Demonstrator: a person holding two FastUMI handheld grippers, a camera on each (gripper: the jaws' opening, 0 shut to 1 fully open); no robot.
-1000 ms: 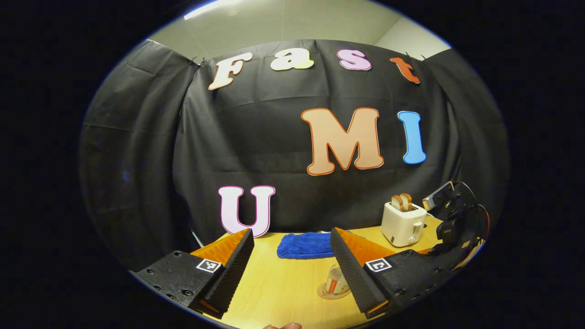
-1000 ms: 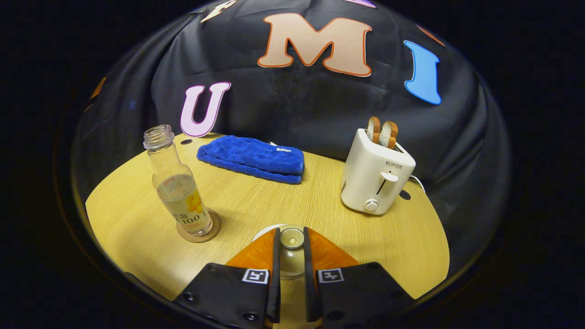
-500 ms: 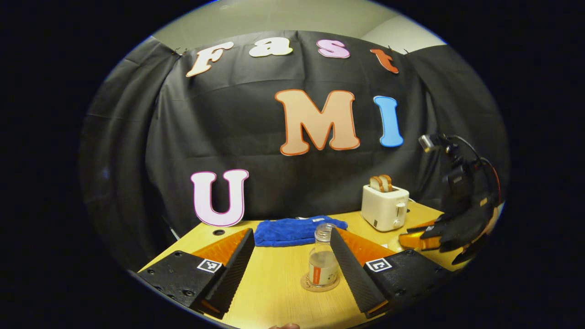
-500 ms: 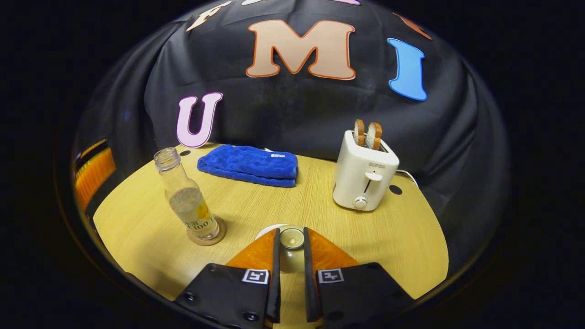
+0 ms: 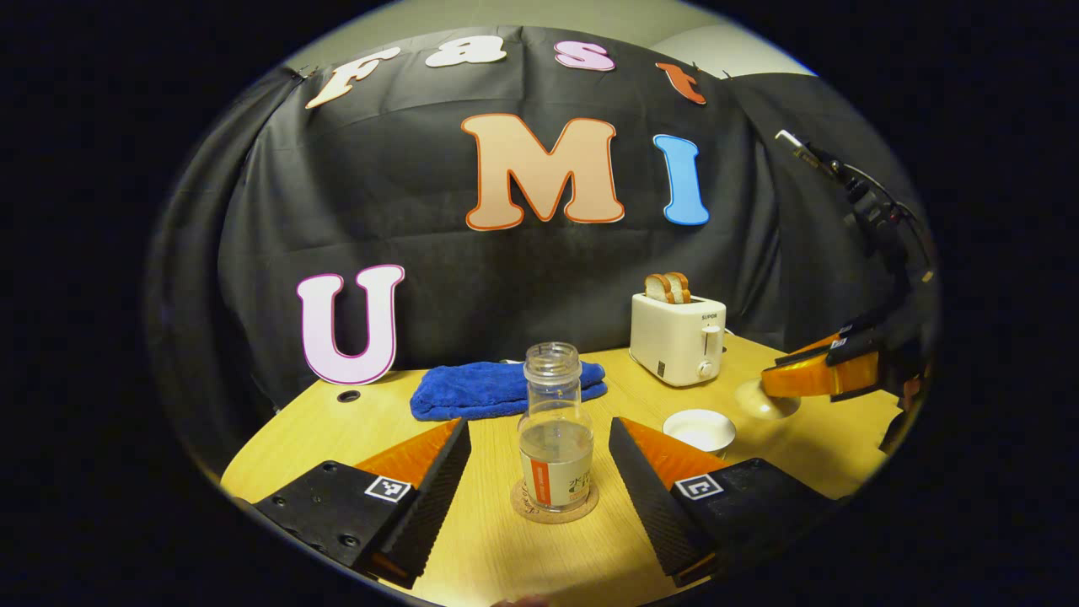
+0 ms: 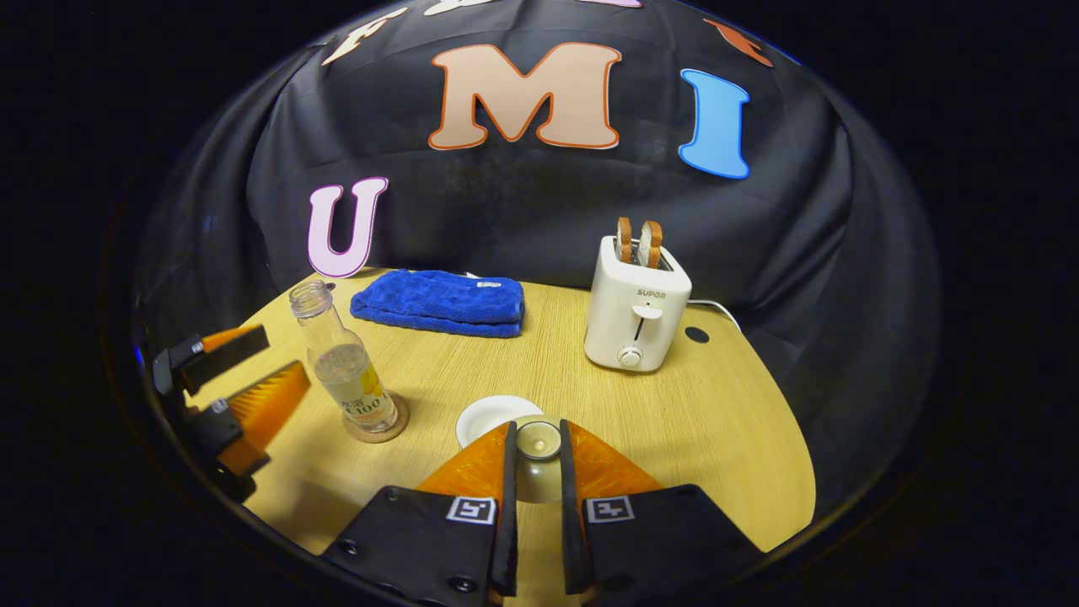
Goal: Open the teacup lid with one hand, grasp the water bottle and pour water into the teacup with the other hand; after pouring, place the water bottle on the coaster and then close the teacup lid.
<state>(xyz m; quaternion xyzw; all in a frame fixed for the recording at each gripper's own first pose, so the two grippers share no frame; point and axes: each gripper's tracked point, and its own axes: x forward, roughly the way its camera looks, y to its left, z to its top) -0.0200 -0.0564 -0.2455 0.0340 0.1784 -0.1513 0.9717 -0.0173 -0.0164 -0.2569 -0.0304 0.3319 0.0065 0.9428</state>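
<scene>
Left gripper view: left gripper [image 5: 539,472] spread wide, straddling water bottle [image 5: 554,438] on coaster [image 5: 554,509]; right gripper [image 6: 535,472] clamps lid [image 6: 538,442]. Squeeze bottle mid-body, lift straight.

A pale wooden tabletop [image 6: 691,421] carries a folded blue cloth [image 6: 438,302] at upper left of the right gripper view, a white toaster [image 6: 634,314] right of centre, a round coaster [image 6: 377,428] under the water bottle [image 6: 344,371], and a white teacup [image 6: 493,417] low at centre.
</scene>
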